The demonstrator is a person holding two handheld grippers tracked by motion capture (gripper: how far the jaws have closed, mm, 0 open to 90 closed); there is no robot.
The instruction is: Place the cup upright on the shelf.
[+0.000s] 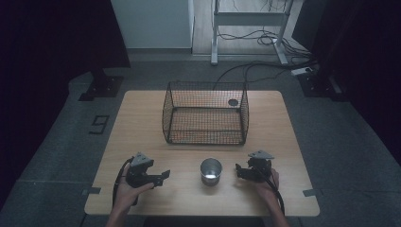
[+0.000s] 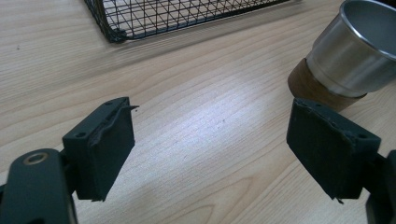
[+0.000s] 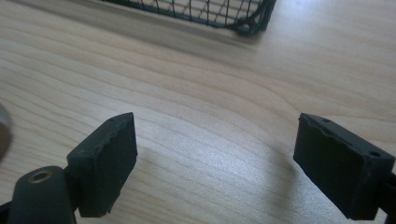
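I see bare table (image 1: 142,123) on either side of the wire basket (image 1: 205,113). Near the front edge, the metal cup (image 1: 211,171) stands between my grippers, blocking the middle.

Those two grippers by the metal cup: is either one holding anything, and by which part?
Nothing is held. The left gripper and the right gripper both stand open over bare table, and the metal cup stands untouched between them.

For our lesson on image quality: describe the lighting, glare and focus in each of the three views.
High view: dim, with dark edges; the metal cup catches a bright glint, and the wire basket stays sharp. Left gripper view: a pale sheen of glare on the table; the cup's steel reflects brightly. Right gripper view: evenly lit wood grain in focus, soft shadows under the open right claw.
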